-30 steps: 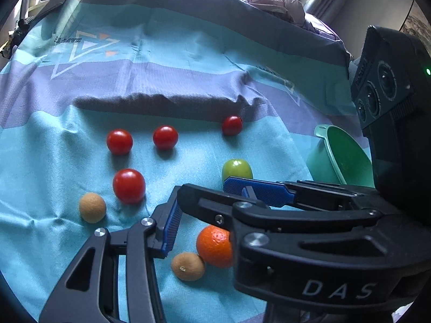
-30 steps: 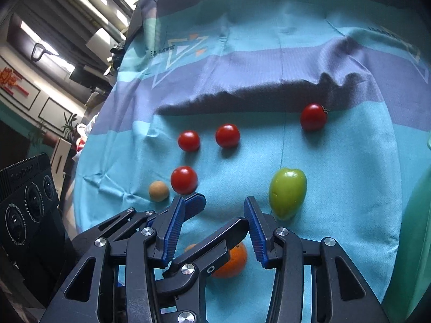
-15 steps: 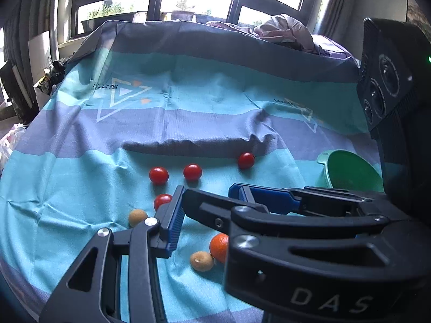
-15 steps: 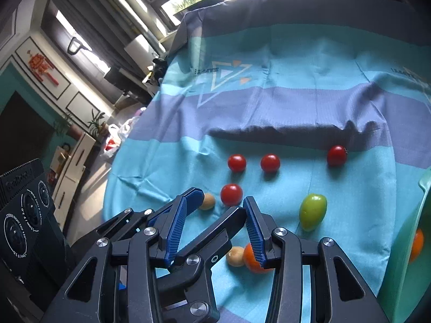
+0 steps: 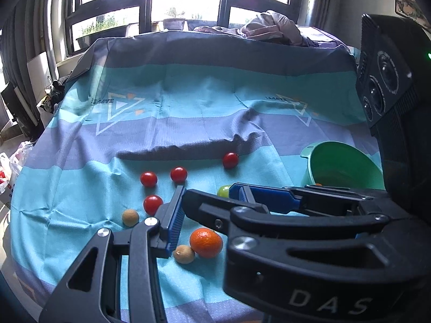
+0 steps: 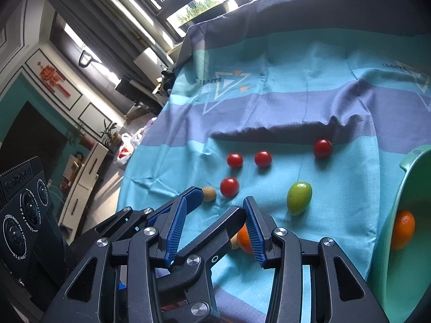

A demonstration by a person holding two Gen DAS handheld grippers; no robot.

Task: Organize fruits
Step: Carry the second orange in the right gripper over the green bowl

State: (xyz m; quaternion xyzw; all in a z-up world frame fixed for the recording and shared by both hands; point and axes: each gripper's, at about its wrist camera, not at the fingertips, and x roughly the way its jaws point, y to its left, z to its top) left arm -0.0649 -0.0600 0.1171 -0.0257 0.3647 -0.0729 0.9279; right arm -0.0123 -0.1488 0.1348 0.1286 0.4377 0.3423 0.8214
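Green bowl (image 6: 404, 215) at worktop right edge, one orange inside.
Loose orange (image 5: 206, 242) near front edge: firm, light, rolls; squeeze across widest part.
Green fruit (image 6: 299, 198) mid-cloth: smooth, likely slippery.
Four tomatoes (image 6: 229, 186): soft, bruise easily.
Left tongs (image 5: 207, 191), right tongs (image 6: 222, 204) both released, empty.
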